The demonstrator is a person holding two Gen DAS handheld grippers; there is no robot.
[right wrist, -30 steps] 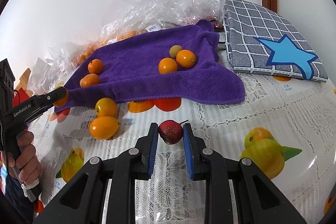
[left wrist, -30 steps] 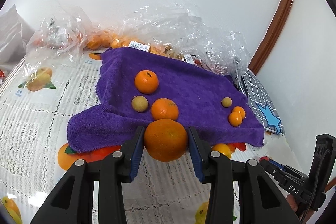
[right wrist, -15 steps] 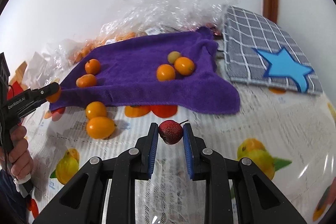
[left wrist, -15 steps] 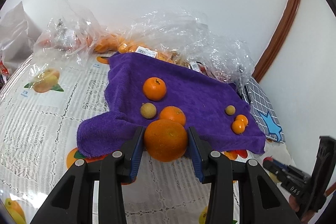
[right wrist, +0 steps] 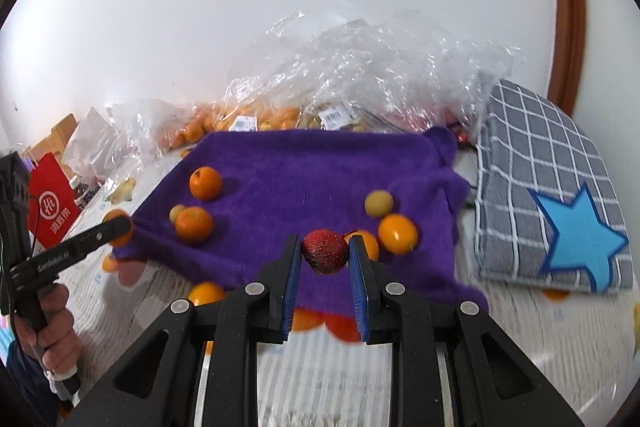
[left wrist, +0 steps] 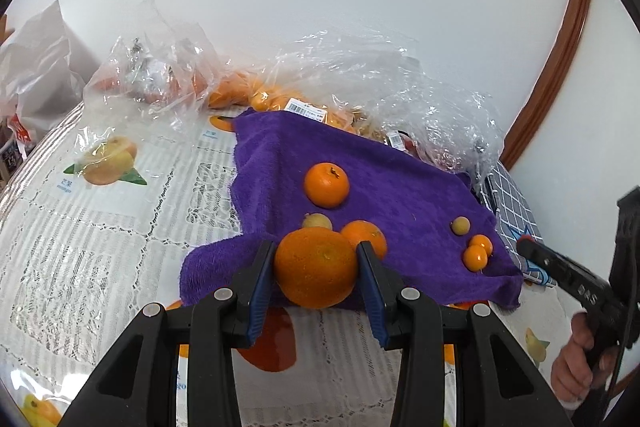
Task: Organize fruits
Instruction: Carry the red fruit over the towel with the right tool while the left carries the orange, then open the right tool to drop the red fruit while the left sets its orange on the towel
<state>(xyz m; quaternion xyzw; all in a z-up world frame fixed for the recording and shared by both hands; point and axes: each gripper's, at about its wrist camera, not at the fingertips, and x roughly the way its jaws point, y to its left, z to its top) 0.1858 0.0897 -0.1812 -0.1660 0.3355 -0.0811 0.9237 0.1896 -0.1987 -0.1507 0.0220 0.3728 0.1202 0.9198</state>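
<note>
Fruit is mid-sort: left gripper (left wrist: 316,269) clamps a large orange (left wrist: 316,267) at the purple towel's (left wrist: 400,187) near edge, beside two oranges there, likely grouping by kind. Right gripper (right wrist: 324,251), nearly closed, pinches a small red fruit (right wrist: 324,251) above the towel near the kumquats (right wrist: 398,233). Counter (left wrist: 100,247) carries bagged stock behind.

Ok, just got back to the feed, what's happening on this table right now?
A person is sorting fruit with a gripper in each hand. The left gripper is clamped on a big orange at the near edge of the purple towel. The right gripper holds a small red fruit above the towel's front edge. Several small oranges and pale round fruits already lie on the towel; bagged fruit sits behind it.
</note>
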